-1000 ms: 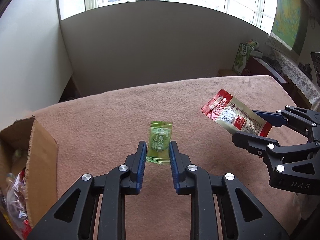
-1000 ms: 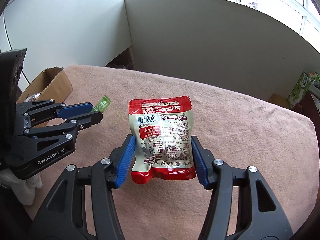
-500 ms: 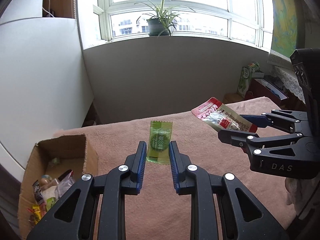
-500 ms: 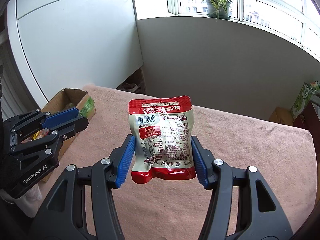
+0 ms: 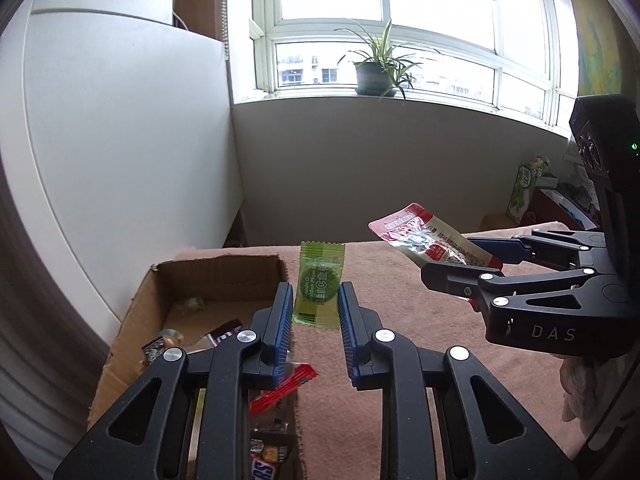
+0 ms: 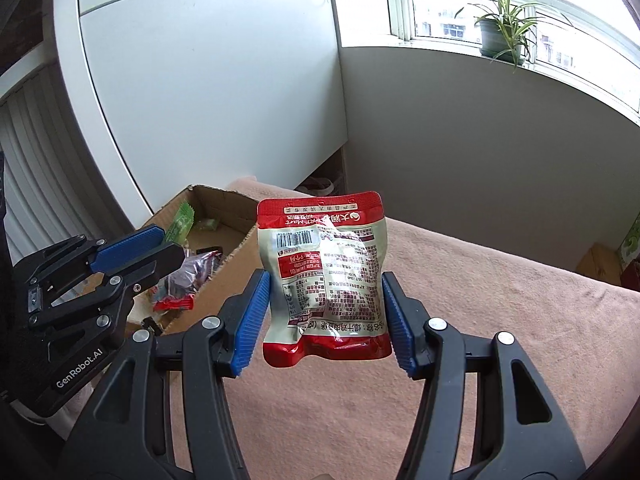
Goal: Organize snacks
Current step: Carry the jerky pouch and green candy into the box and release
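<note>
My left gripper (image 5: 315, 300) is shut on a small green candy packet (image 5: 319, 287), held upright in the air at the right rim of an open cardboard box (image 5: 132, 312) that holds several wrapped snacks. My right gripper (image 6: 326, 300) is shut on a red and white snack pouch (image 6: 326, 276), held upright above the pink tablecloth (image 6: 480, 340). In the left wrist view the right gripper (image 5: 472, 260) and its pouch (image 5: 428, 240) hang to the right. In the right wrist view the left gripper (image 6: 160, 246) with the green packet (image 6: 180, 224) is over the box (image 6: 224, 280).
The box stands at the left end of the cloth-covered table, next to a white cabinet (image 5: 120, 160). A low wall with a window and a potted plant (image 5: 376, 72) lies beyond the table. Cartons and clutter (image 5: 528, 196) sit at the far right.
Both grippers have moved left toward the cardboard box with their packets still held. The box now lies directly under my left gripper's fingers.
</note>
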`<state>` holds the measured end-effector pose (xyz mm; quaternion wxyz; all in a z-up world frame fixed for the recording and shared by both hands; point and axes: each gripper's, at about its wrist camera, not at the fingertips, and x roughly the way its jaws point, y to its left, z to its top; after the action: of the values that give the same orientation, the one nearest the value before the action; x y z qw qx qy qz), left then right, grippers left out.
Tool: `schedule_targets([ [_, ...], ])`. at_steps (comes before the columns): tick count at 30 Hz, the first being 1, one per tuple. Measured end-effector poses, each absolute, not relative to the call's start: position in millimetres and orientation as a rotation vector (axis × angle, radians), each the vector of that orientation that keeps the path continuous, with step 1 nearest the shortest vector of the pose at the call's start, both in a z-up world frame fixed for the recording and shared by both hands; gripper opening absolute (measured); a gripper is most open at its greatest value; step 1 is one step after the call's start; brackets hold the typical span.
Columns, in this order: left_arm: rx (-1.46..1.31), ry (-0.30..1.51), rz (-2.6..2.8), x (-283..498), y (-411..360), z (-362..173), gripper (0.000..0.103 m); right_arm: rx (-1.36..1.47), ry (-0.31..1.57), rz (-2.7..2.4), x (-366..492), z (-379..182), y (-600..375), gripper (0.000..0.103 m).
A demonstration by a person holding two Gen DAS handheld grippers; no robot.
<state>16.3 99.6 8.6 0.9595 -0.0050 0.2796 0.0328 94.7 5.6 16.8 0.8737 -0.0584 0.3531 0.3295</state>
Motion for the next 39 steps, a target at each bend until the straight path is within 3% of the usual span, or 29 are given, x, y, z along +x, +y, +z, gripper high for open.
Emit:
schedule_targets([
  [17,-0.16,0.603,0.193,4.7,192.9,-11.7,0.021,-0.152,0.773,0.823,86.8,-1.0,115.9,0.059],
  [24,-0.216,0.658,0.193,24.6,207.6,-23.5,0.022,-0.167,0.79,0.811,99.6,-15.7,132.3,0.066],
  [27,-0.225,0.657,0.211,26.0,209.6,-19.6,0.025,-0.159,0.775,0.795,101.9,-15.8,133.4,0.07],
  [29,-0.228,0.657,0.214,26.0,210.1,-18.5,0.039,-0.145,0.769,0.802,102.4,-13.8,131.7,0.07],
  [30,-0.228,0.654,0.216,23.8,210.2,-18.8,0.041,-0.143,0.765,0.803,102.6,-12.7,131.0,0.07],
  [39,-0.22,0.655,0.223,24.9,209.4,-17.4,0.041,-0.144,0.761,0.802,100.9,-8.5,124.9,0.071],
])
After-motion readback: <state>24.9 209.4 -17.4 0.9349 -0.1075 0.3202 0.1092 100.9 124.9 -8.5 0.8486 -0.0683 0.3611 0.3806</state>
